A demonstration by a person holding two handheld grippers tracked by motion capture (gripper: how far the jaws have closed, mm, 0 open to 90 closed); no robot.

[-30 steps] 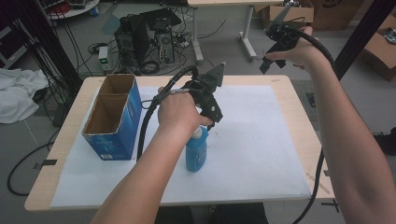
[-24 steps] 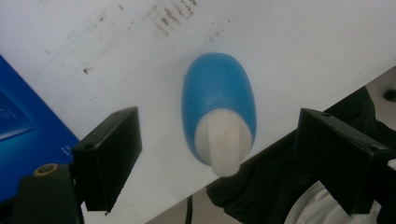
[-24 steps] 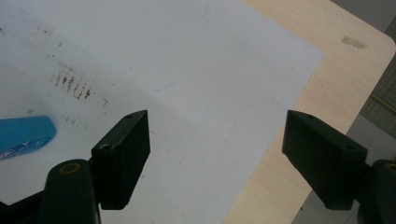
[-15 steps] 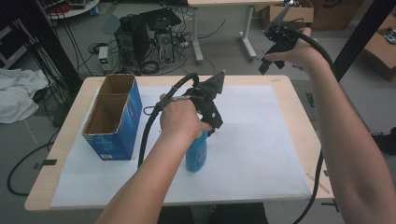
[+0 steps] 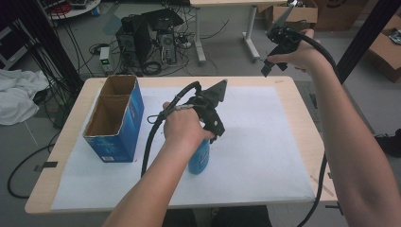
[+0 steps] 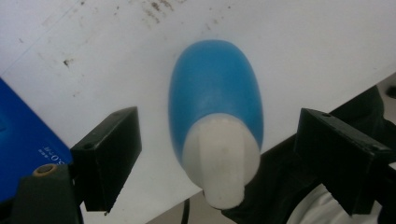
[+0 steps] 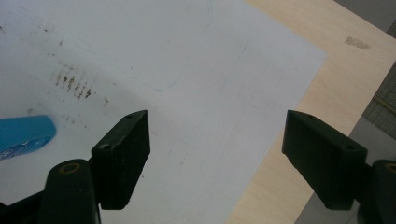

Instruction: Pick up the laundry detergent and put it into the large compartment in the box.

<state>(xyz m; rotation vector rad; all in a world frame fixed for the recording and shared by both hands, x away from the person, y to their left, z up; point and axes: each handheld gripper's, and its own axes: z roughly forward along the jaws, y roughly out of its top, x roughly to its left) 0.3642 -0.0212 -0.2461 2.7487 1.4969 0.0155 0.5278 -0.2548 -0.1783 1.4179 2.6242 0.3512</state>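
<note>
A blue bottle point(image 5: 199, 160) with a white cap stands upright on the white paper sheet point(image 5: 265, 142). My left gripper point(image 5: 213, 134) hangs just above it, pointing down. In the left gripper view the bottle point(image 6: 212, 98) rises between the jaws of the left gripper point(image 6: 219, 140), which stand open on either side of the cap with a gap on each side. My right gripper point(image 5: 267, 66) is held high over the table's far right edge. It is open and holds nothing point(image 7: 215, 140), looking down on paper and bare wood. The bottle's point(image 7: 23, 133) side shows at the left there.
An open blue cardboard box point(image 5: 113, 120) stands on the left of the table, close to the bottle; its wall point(image 6: 23, 140) appears beside the left jaw. The wooden table's right edge point(image 5: 307, 123) borders the paper. Computers and cables lie on the floor beyond.
My left hand and gripper have shifted slightly toward the near side over the bottle. The bottle stays upright in place. The right gripper has drifted a little to the left.
</note>
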